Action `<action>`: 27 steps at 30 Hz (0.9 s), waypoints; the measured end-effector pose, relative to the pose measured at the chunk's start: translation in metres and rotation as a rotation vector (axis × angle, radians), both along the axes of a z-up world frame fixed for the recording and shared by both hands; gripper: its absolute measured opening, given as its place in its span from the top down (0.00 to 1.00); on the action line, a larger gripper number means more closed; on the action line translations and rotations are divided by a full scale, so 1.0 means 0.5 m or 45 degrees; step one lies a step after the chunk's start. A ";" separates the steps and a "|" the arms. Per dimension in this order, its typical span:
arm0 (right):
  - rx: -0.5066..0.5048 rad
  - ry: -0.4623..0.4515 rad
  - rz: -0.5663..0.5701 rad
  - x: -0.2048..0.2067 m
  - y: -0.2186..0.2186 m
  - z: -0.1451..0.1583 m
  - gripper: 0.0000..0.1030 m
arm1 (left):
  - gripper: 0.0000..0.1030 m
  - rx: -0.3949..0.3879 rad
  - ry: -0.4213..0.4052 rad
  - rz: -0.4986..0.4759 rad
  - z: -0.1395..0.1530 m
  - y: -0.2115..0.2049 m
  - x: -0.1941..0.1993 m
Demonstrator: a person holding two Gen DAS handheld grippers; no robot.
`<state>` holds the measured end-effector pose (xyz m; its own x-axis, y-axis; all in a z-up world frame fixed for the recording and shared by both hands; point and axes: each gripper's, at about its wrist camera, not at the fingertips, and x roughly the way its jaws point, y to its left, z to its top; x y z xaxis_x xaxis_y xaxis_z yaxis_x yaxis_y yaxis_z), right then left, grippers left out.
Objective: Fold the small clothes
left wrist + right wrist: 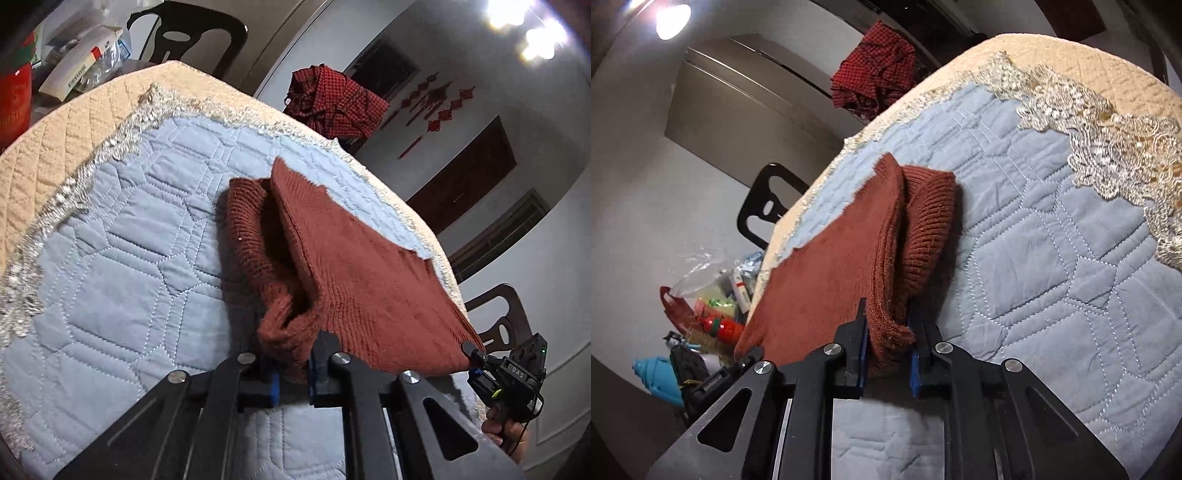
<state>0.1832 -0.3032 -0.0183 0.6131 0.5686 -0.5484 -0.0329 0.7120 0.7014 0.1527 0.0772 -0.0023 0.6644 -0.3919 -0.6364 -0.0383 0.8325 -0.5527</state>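
Note:
A rust-brown knitted garment (pixel 354 266) lies folded on the blue quilted cover (pixel 110 258) of the table. My left gripper (pixel 291 363) is shut on the garment's near left corner, where the knit bunches between the blue pads. In the same view the right gripper (pixel 476 360) shows at the garment's other near corner, held by a hand (pixel 506 432). In the right wrist view my right gripper (pixel 888 349) is shut on a thick fold of the brown garment (pixel 849 254), whose ribbed sleeve (pixel 927 225) lies alongside.
A red checked garment (pixel 332 99) lies heaped at the table's far edge. Dark chairs (pixel 192 33) stand around the table. A red bag with boxes and bottles (pixel 713 306) sits beside the table. Silver lace (pixel 1108 147) borders the blue cover over a beige quilt.

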 end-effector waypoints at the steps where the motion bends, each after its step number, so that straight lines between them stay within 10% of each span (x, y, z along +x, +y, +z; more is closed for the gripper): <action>1: 0.005 -0.004 0.004 -0.003 -0.002 0.005 0.84 | 0.90 -0.004 -0.004 -0.003 0.007 0.004 -0.006; 27: -0.141 0.127 0.022 -0.239 -0.048 -0.002 0.76 | 0.82 0.023 0.113 -0.139 -0.007 0.013 -0.232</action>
